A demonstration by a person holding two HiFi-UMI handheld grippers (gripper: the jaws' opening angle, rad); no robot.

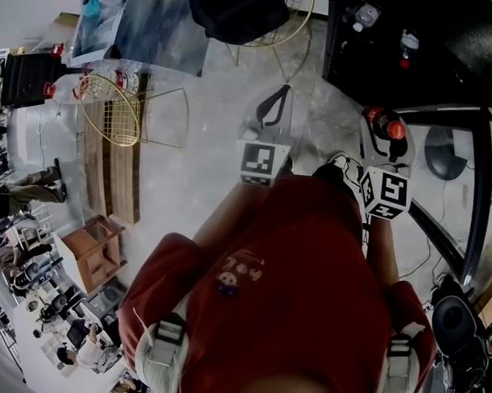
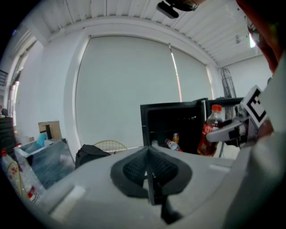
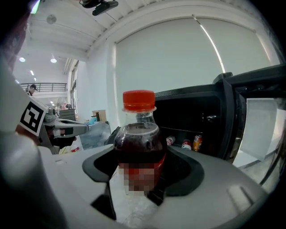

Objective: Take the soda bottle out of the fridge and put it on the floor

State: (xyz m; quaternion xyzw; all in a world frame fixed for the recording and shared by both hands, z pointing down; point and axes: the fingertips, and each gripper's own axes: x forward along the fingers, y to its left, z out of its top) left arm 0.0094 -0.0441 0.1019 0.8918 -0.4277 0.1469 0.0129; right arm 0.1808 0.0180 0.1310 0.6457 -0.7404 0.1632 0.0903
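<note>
A soda bottle [image 3: 139, 142] with dark drink and a red cap [image 1: 392, 127] stands upright between the jaws of my right gripper [image 3: 140, 176], which is shut on its body. In the head view that gripper [image 1: 385, 132] hangs over the floor just in front of the open black fridge [image 1: 412, 44]. My left gripper [image 1: 271, 108] is held out beside it to the left, shut and empty, its pads meeting in a line [image 2: 149, 172]. From the left gripper view the bottle [image 2: 210, 130] shows at the right, before the fridge [image 2: 176, 123].
Cans and a lying bottle rest on the fridge shelf [image 3: 190, 144]. The fridge door [image 1: 470, 199] stands open at the right, with cables on the floor near it. At the left are a gold wire chair [image 1: 120, 111], clear plastic bottles [image 1: 97, 80] and a wooden box [image 1: 91, 251].
</note>
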